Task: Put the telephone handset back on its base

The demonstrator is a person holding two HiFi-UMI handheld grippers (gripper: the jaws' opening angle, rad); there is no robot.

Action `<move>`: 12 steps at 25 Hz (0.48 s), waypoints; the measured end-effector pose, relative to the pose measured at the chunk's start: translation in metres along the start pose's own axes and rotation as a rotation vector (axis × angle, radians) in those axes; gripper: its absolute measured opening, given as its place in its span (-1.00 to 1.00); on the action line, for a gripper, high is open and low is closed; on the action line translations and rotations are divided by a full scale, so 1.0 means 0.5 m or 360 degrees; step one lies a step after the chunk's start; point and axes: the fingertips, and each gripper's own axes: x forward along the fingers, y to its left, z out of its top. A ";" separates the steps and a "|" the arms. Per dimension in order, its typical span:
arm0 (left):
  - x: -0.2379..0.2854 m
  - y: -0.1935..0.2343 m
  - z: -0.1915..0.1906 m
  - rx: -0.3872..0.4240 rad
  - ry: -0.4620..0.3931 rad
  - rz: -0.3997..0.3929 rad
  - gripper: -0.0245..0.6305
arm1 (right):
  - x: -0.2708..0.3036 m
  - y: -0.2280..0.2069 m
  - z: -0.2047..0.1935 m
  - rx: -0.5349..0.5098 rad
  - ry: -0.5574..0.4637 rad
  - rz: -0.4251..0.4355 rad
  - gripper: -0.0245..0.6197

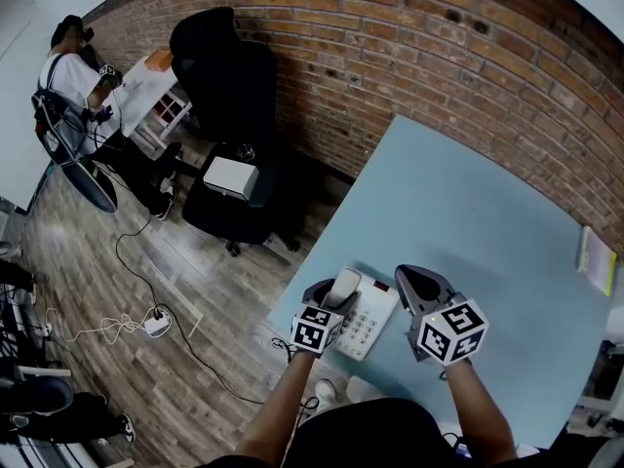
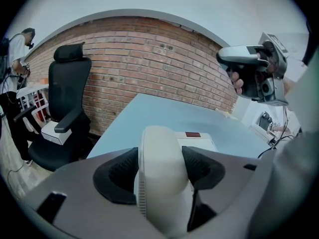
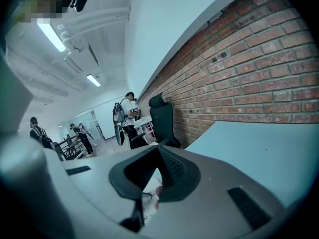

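Brick wall is backing a pale blue tabletop. Black high-backed office chair is standing off the table's far-left corner. White push-button telephone base is sitting close to the table's near edge. Left gripper is clamping the cream plastic handset across its middle, with both ribbed pads pressing its sides. Handset is hanging over the base's left side; I cannot tell whether it is touching the cradle. Right gripper is hovering just right of the base, jaws pressed together with nothing between them, pointing toward the wall.
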 end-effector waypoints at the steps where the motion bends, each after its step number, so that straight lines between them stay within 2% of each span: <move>1: 0.000 0.001 0.000 -0.0002 -0.0006 0.0004 -0.12 | 0.000 -0.002 0.000 0.0000 0.0002 -0.0002 -0.89; 12: -0.015 0.003 0.011 -0.0059 -0.0068 -0.0002 -0.11 | -0.001 -0.004 -0.006 0.0009 0.0020 -0.0004 -0.89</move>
